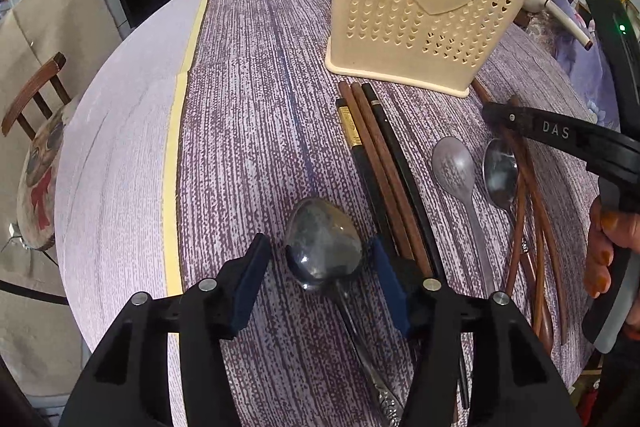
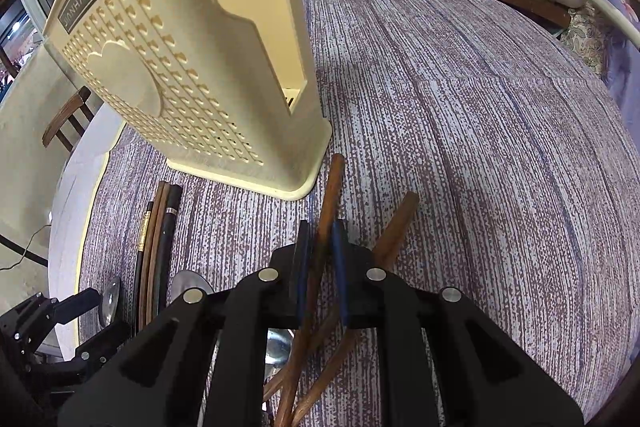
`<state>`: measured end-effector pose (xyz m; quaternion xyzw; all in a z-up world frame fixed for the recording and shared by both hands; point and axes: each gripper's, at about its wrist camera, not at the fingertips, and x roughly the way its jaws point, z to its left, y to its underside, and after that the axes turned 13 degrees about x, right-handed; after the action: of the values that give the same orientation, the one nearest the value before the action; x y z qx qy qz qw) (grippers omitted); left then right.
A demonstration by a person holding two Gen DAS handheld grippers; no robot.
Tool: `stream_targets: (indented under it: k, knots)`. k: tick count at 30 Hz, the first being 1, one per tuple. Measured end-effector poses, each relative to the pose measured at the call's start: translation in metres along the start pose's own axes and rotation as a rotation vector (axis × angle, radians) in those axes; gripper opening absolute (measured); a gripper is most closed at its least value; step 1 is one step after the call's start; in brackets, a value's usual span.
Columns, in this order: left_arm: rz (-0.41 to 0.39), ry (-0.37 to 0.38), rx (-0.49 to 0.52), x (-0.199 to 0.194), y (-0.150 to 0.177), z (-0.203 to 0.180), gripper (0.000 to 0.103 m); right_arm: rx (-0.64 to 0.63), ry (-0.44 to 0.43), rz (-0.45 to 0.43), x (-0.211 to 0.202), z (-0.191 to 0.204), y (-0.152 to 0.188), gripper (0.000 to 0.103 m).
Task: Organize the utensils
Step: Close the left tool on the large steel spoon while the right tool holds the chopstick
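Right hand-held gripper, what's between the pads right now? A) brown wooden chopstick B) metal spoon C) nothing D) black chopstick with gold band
A: in the right wrist view the right hand-held gripper is shut on a brown wooden chopstick that sticks out past its pads toward the cream utensil holder.

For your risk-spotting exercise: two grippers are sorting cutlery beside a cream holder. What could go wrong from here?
1. The left gripper straddles the wide steel spoon bowl, pads not yet pressing; closing there may let it slip.
2. The right gripper pinches one brown chopstick low down; it could pivot, or miss the cream holder.
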<state>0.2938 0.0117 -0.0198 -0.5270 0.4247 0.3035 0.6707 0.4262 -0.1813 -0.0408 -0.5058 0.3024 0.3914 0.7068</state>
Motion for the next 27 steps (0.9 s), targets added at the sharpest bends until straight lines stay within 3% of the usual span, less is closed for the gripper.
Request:
stream_targets:
  k: [9, 17, 27]
  knots:
    - [0.049, 0.034, -0.043, 0.005, -0.011, 0.010, 0.054, -0.002, 0.013, 0.010, 0.001, 0.001, -0.003, 0.012]
    - [0.073, 0.004, -0.038, 0.008, -0.021, 0.013, 0.039, 0.001, 0.031, 0.010, 0.005, 0.008, -0.004, 0.011]
    - [0.086, 0.045, -0.031, 0.010, -0.019, 0.018, 0.044, -0.003, 0.024, 0.008, 0.006, 0.009, -0.003, 0.011]
